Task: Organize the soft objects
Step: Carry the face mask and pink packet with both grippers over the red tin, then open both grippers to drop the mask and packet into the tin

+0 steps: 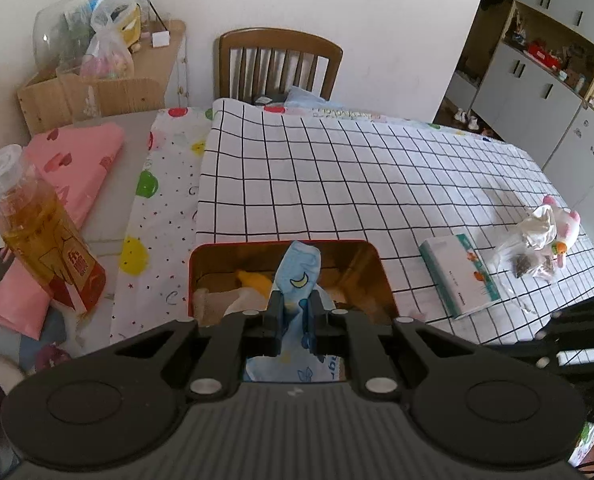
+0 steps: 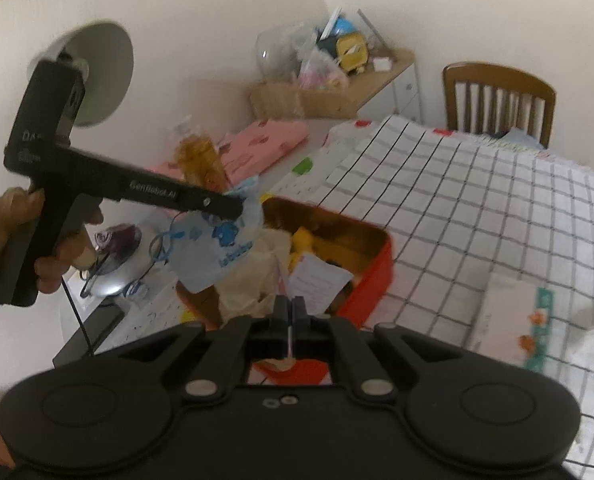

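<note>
An open red tin [image 1: 201, 258] with a golden inside stands on the checked tablecloth [image 1: 337, 176], holding a yellow soft thing [image 1: 253, 280] and beige cloth [image 1: 211, 300]. My left gripper [image 1: 295, 306] is shut on a light blue drawstring pouch [image 1: 301, 272] with a moon print, held just above the tin's near side. In the right wrist view a person's hand carries that left gripper [image 2: 235, 204], the blue pouch [image 2: 217, 248] hanging from its tip beside the red tin [image 2: 379, 280]. My right gripper [image 2: 291, 308] is shut on a thin pale strip [image 2: 290, 338]; a white card [image 2: 317, 280] lies just beyond.
A bottle of amber oil [image 1: 37, 232] and folded pink cloth [image 1: 77, 156] lie left of the tin. A tissue box [image 1: 461, 276] and a plastic bag with a plush toy [image 1: 545, 228] sit to the right. A wooden chair [image 1: 277, 60] stands at the far edge.
</note>
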Demonstrator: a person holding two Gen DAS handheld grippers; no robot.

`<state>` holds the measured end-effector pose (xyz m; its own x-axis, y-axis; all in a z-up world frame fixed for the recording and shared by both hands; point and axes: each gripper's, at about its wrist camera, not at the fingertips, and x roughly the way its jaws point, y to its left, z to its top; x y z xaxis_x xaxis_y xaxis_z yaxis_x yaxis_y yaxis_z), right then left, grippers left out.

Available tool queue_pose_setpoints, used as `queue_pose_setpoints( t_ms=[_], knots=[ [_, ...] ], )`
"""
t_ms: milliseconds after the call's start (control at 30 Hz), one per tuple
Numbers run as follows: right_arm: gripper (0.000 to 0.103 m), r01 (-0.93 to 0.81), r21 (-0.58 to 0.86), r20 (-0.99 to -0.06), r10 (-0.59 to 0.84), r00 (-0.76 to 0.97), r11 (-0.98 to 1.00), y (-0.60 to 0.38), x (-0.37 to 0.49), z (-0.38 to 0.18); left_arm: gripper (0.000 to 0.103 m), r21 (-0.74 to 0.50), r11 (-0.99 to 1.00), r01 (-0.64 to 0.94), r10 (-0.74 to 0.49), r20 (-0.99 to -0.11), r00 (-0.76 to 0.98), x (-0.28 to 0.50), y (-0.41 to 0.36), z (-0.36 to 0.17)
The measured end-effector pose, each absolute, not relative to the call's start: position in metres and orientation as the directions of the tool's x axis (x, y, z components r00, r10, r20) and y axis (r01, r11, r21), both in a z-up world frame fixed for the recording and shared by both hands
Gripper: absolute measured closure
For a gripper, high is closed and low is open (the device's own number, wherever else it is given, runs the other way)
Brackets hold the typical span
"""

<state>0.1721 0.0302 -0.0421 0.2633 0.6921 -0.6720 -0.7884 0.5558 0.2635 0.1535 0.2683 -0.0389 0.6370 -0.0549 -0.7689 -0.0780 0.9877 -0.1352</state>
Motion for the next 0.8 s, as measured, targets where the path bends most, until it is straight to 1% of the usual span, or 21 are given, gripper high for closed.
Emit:
queue_pose_setpoints(
  t_ms=[300,533,800],
  knots=[
    [0.102,-0.784,0.253,-0.741,0.634,0.220,0.568,0.060,0.176,-0.074,0.092,-0.179,0.984,-0.022,-0.133,-0.801,0.583,0.182,0.266,-0.068],
    [0.102,-0.787,0.217,-0.774,0.593,0.222,0.578,0.075,0.177,-0.088,0.092,-0.130,0.991,0.007,-0.114,-0.838,0.534,0.189,0.258,-0.095],
    [0.101,-0.774,0.214,-0.805,0.556,0.206,0.596,0.081,0.182,-0.099,0.092,-0.115,0.993,0.005,-0.102,-0.863,0.495,0.189,0.260,-0.118]
  ],
)
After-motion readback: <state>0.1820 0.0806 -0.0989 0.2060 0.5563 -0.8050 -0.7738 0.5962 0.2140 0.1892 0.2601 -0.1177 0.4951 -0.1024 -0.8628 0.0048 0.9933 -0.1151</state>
